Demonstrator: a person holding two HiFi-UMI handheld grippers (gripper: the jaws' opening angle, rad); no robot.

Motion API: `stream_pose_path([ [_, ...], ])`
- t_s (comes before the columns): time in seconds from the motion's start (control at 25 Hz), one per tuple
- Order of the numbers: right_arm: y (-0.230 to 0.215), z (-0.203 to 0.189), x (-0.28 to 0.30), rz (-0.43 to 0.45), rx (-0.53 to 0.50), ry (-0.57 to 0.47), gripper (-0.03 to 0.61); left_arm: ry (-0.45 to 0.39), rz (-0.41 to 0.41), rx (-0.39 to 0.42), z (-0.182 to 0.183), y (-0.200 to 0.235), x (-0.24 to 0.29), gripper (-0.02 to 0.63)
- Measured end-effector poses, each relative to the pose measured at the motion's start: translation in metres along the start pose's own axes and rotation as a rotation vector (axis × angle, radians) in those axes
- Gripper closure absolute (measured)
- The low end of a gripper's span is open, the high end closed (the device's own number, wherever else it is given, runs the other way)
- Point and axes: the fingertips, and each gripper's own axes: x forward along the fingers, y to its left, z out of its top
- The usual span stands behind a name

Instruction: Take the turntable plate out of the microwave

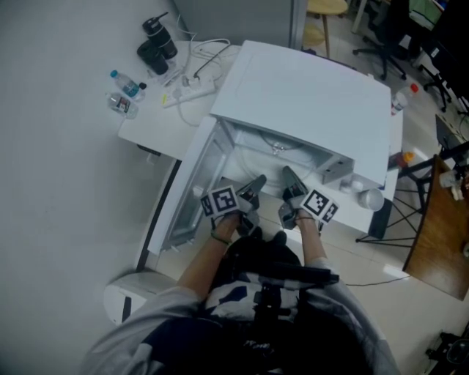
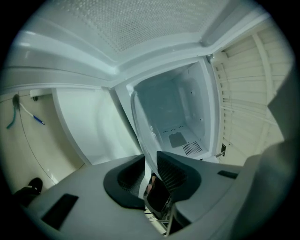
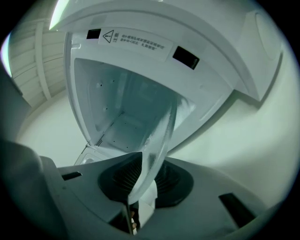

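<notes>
Left gripper [image 2: 150, 171] and right gripper [image 3: 147, 176] clamp opposite rims of the plate [image 3: 159, 136] at the microwave [image 1: 308, 88] mouth; we judge it heavy, slick, brittle.

Your turntable plate [image 3: 157, 136] is clear glass, glossy and smooth at the rim, and you can see the cavity through it. The microwave [image 1: 308, 95] shell looks like white painted sheet metal with a smooth satin finish. Its cavity walls [image 2: 180, 103] are smooth glossy white with small perforated patches. The left gripper [image 2: 150, 165] and right gripper [image 3: 145, 176] have grey matt plastic bodies. Their pads [image 2: 171, 173] are dark, matt and ribbed, and look rubbery. The marker cubes [image 1: 223, 199] carry matt black-and-white print. The table [image 1: 157, 124] is smooth white, probably laminate. The bottles [image 1: 126, 84] are clear glossy plastic. The stool [image 1: 326, 7] seat looks like pale wood. The floor [image 1: 396, 293] is pale and smooth with a slight sheen.
</notes>
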Motion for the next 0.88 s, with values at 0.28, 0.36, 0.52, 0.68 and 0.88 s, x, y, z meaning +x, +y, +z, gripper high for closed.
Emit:
stream_pose_path([
  [0.28,0.002,-0.002,-0.002,-0.02,-0.038,0.012,0.511,-0.02,-0.035,0.046,0.017,0.001,0.009,0.534],
  [0.36,0.004,-0.007,-0.004,-0.01,-0.024,0.019,0.511,-0.067,-0.023,-0.001,0.026,0.011,0.011,0.534],
  [0.52,0.008,-0.012,-0.01,-0.004,-0.055,0.04,0.511,-0.086,-0.048,-0.08,0.04,0.014,0.028,0.534],
  [0.68,0.008,-0.015,-0.01,-0.016,-0.077,0.051,0.508,-0.045,-0.047,0.009,0.042,0.011,0.036,0.546],
  [0.88,0.012,-0.017,-0.014,-0.03,-0.169,0.061,0.489,-0.065,-0.052,0.094,0.038,0.008,0.029,0.545],
])
